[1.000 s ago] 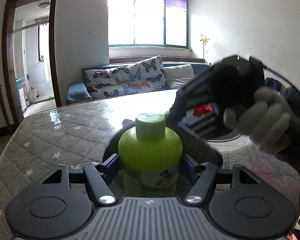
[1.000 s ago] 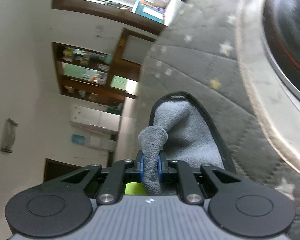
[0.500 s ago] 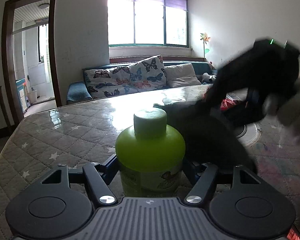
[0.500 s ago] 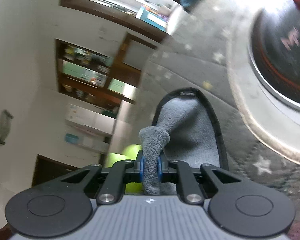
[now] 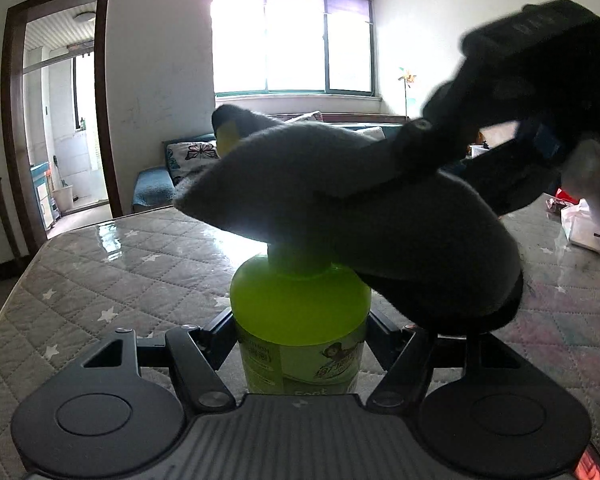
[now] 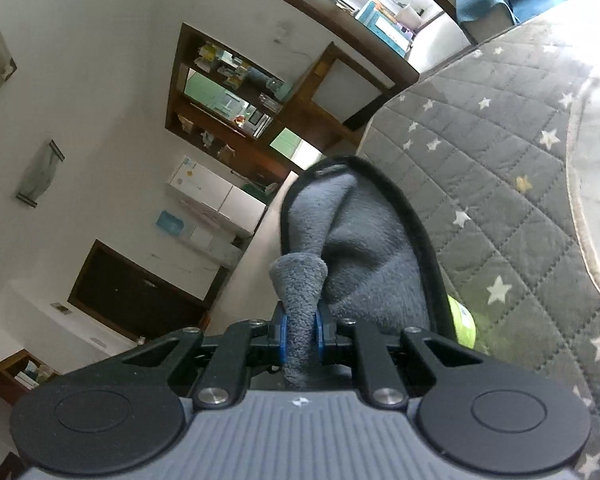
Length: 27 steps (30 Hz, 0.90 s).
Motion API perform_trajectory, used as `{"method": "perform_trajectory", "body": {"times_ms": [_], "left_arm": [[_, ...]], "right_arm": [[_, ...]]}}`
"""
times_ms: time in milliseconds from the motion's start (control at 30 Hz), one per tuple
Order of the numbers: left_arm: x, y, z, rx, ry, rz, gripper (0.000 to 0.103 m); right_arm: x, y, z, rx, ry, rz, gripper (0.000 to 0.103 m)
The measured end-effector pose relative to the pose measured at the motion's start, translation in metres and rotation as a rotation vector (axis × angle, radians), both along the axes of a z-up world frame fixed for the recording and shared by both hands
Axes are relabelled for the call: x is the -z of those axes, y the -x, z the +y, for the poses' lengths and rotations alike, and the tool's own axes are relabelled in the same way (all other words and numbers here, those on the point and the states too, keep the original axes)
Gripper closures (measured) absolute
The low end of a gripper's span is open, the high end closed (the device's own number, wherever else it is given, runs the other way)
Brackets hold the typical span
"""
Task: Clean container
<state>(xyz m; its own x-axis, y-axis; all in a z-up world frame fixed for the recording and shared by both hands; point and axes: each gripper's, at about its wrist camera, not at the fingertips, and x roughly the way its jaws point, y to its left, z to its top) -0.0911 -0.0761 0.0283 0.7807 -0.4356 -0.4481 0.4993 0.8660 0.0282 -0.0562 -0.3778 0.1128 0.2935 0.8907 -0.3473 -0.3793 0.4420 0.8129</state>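
The left gripper (image 5: pixel 300 344) squeezes the green bottle (image 5: pixel 300 320) between its jaws. The right gripper (image 6: pixel 300 336) pinches a gray cloth (image 5: pixel 340 200) lying over the bottle's cap.

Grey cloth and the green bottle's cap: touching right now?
Touching. The left wrist view shows the grey cloth, pinched by the right gripper, draped over the green bottle, hiding its cap with no gap.

The bottle (image 5: pixel 300 312) at lower centre is lime green with a pale printed label. The cloth (image 6: pixel 364 256) is grey fleece edged in black. The table (image 5: pixel 112 268) wears a grey quilted cover dotted with white stars. Upper left, the pillow (image 5: pixel 192 156) shows butterflies on white.
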Motion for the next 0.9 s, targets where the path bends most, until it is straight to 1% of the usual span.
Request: {"method": "perform_trajectory", "body": {"times_ms": [100, 167, 233, 300, 400, 567, 700, 833, 900], "left_arm": [[0.000, 0.000, 0.000, 0.001, 0.003, -0.002, 0.032], [0.009, 0.006, 0.004, 0.002, 0.001, -0.002, 0.032], [0.012, 0.010, 0.005, 0.004, -0.003, -0.004, 0.032], [0.014, 0.012, 0.005, 0.004, -0.004, -0.005, 0.032], [0.017, 0.016, 0.005, 0.007, -0.006, -0.009, 0.032], [0.022, 0.025, 0.005, 0.011, -0.019, -0.018, 0.032], [0.026, 0.029, 0.008, 0.010, -0.006, -0.008, 0.032], [0.025, 0.031, 0.009, 0.006, -0.001, -0.006, 0.032], [0.024, 0.030, 0.011, 0.003, 0.007, 0.000, 0.032]], "right_arm": [[-0.006, 0.010, -0.001, -0.009, 0.024, -0.041, 0.091], [-0.008, 0.013, 0.003, -0.022, 0.035, -0.052, 0.091], [-0.008, 0.016, 0.007, -0.042, 0.052, -0.056, 0.091], [-0.008, 0.023, 0.010, -0.065, 0.086, -0.068, 0.091], [-0.006, 0.031, 0.012, -0.060, 0.156, -0.087, 0.091], [-0.001, 0.038, -0.006, -0.035, 0.162, -0.061, 0.092], [0.002, 0.038, -0.024, 0.032, 0.179, -0.031, 0.091], [0.011, 0.023, -0.039, 0.089, 0.139, 0.032, 0.092], [0.015, 0.013, -0.041, 0.109, 0.123, 0.044, 0.092]]}}
